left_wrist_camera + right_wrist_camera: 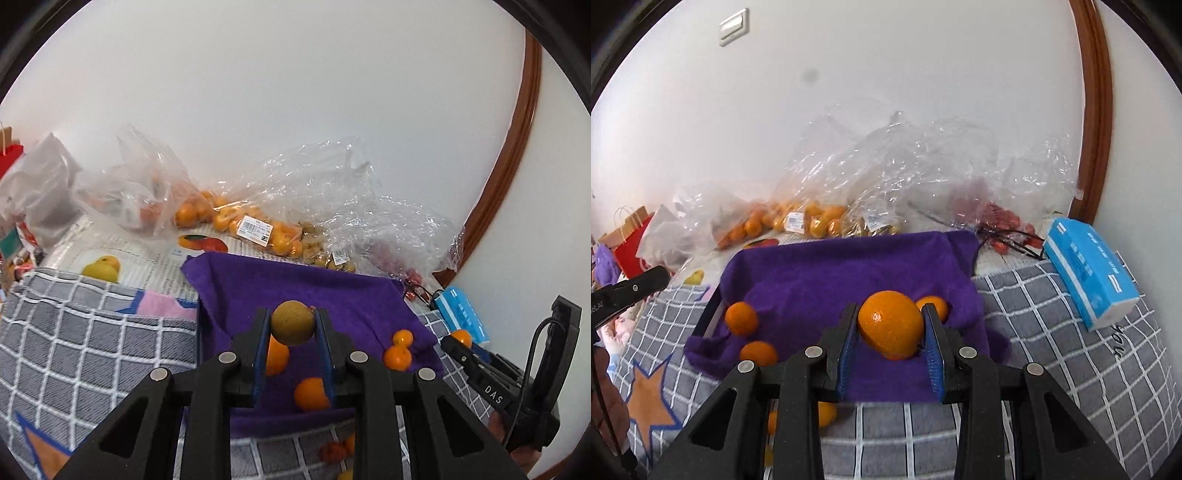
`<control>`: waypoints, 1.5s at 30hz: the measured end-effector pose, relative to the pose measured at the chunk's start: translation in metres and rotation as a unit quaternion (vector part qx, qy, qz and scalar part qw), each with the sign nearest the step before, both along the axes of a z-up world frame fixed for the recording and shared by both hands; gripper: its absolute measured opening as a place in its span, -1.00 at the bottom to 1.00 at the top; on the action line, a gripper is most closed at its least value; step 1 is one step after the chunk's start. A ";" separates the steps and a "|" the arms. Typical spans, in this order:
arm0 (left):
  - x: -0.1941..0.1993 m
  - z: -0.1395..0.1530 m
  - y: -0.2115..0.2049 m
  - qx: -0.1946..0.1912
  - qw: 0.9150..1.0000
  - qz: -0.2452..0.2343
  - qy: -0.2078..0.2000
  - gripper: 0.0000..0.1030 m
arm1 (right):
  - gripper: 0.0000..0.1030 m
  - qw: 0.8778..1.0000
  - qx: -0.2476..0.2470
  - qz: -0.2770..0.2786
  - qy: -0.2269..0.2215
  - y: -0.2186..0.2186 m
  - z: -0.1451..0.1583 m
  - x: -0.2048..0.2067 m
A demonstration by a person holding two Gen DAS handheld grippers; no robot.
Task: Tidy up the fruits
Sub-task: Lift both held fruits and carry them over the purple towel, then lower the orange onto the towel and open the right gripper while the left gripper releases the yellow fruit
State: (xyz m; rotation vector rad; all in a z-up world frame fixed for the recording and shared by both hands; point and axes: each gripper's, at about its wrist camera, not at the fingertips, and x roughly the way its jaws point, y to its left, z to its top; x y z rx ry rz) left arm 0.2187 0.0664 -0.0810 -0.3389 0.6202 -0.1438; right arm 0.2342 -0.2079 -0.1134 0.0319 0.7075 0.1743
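**Both grippers loaded, hanging over the purple cloth**

Your left gripper is clamped on a small brownish-green fruit, pinched right at the fingertips, so it sits out at the very end of the jaws rather than deep between them. Your right gripper is closed around an orange, a fatter one, also held near the tips and bulging up above the blue pads.

Both fruits hang above the purple cloth, which is draped over a tray on the grey checked blanket. Loose oranges lie on the cloth: in the right view, two at its left side and one peeking out just behind the held orange. A couple more sit on the blanket below the cloth's near edge.

Further back, against the wall, you've got clear bags with more oranges inside. A blue tissue pack lies on the blanket to the right of the cloth.
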 end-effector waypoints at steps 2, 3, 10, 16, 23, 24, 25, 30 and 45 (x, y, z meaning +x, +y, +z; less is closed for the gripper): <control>0.007 -0.010 0.002 -0.006 1.000 -0.001 -0.001 -0.55 | -0.34 1.000 0.008 0.000 0.000 -0.001 -0.009 0.006; 0.009 -0.017 0.005 -0.010 1.000 0.000 -0.002 -0.55 | -0.34 1.000 0.009 -0.002 0.000 -0.003 -0.015 0.009; 0.015 -0.038 0.015 -0.053 0.998 -0.008 0.020 -0.55 | -0.34 0.999 0.000 -0.033 0.005 -0.011 -0.033 0.019; 0.015 -0.043 0.013 -0.043 0.999 -0.003 0.017 -0.55 | -0.34 0.999 0.021 -0.044 -0.004 -0.021 -0.033 0.020; 0.016 -0.045 0.014 -0.046 0.999 0.002 0.014 -0.55 | -0.34 0.998 0.019 -0.052 -0.006 -0.026 -0.036 0.023; 0.017 -0.045 0.014 -0.043 0.999 0.004 0.015 -0.55 | -0.34 0.998 0.015 -0.055 -0.007 -0.027 -0.036 0.023; 0.017 -0.046 0.014 -0.043 0.999 0.006 0.014 -0.55 | -0.34 0.998 0.014 -0.057 -0.006 -0.027 -0.037 0.024; 0.019 -0.049 0.016 -0.040 0.999 0.014 0.017 -0.55 | -0.34 0.998 0.026 -0.057 -0.004 -0.031 -0.037 0.024; 0.026 -0.061 0.018 -0.039 0.998 0.023 0.032 -0.55 | -0.34 0.997 0.051 -0.050 0.044 -0.037 -0.052 0.033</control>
